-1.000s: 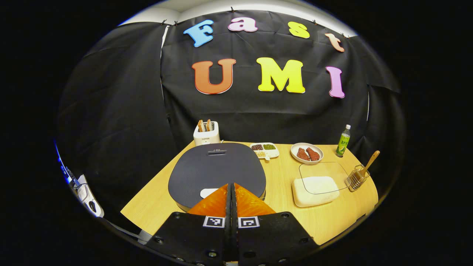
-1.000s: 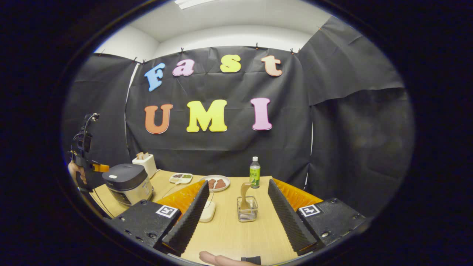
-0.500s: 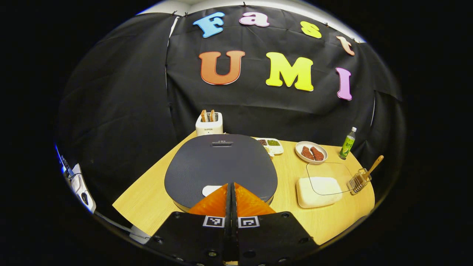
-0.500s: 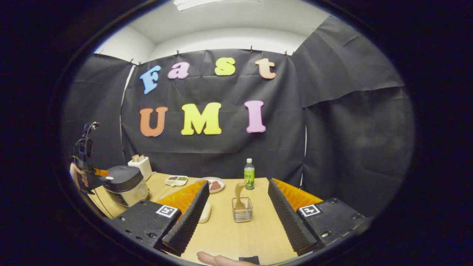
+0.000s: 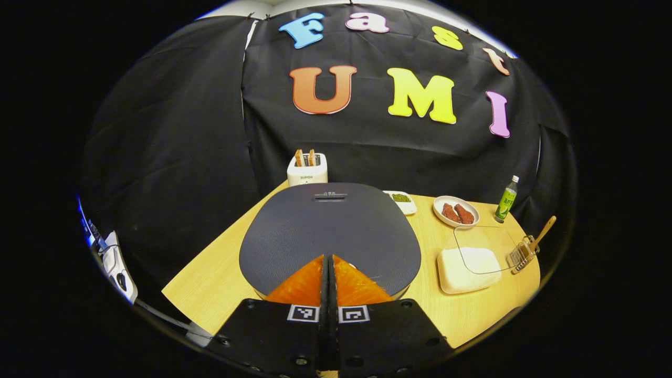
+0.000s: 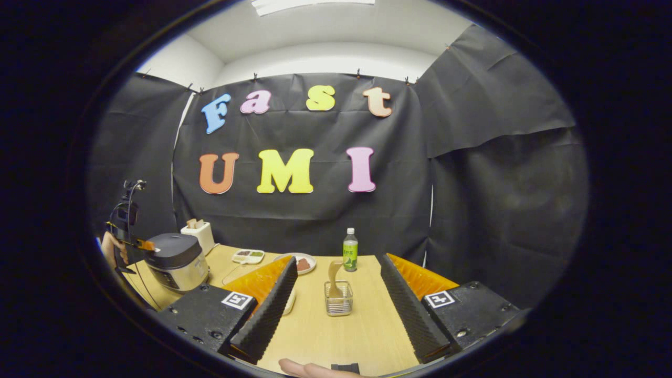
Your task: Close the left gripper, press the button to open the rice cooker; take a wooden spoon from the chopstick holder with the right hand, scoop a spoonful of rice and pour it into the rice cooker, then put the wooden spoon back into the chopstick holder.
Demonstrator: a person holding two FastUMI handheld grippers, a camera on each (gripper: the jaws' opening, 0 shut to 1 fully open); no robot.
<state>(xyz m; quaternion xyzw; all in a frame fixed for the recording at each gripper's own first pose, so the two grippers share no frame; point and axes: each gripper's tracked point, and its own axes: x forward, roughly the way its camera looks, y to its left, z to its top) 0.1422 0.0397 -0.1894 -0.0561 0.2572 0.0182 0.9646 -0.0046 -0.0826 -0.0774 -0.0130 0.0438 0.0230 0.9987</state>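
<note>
- The left hand-held gripper (image 5: 328,258), fingers pressed together, has moved forward since a second ago: its tips now cover the pale button on the front of the rice cooker (image 5: 329,231) lid, which looms larger; the lid is still down.
- The right hand-held gripper (image 6: 336,286) stays spread wide over the worktop (image 6: 341,336), gripping nothing.
- The wooden spoon (image 6: 333,277) stands in the chopstick holder (image 6: 338,304), between those fingers but farther off than before.
- The rice container (image 5: 464,261) sits near the worktop's right edge.

Dark grey rice cooker (image 5: 329,231) lid
</note>
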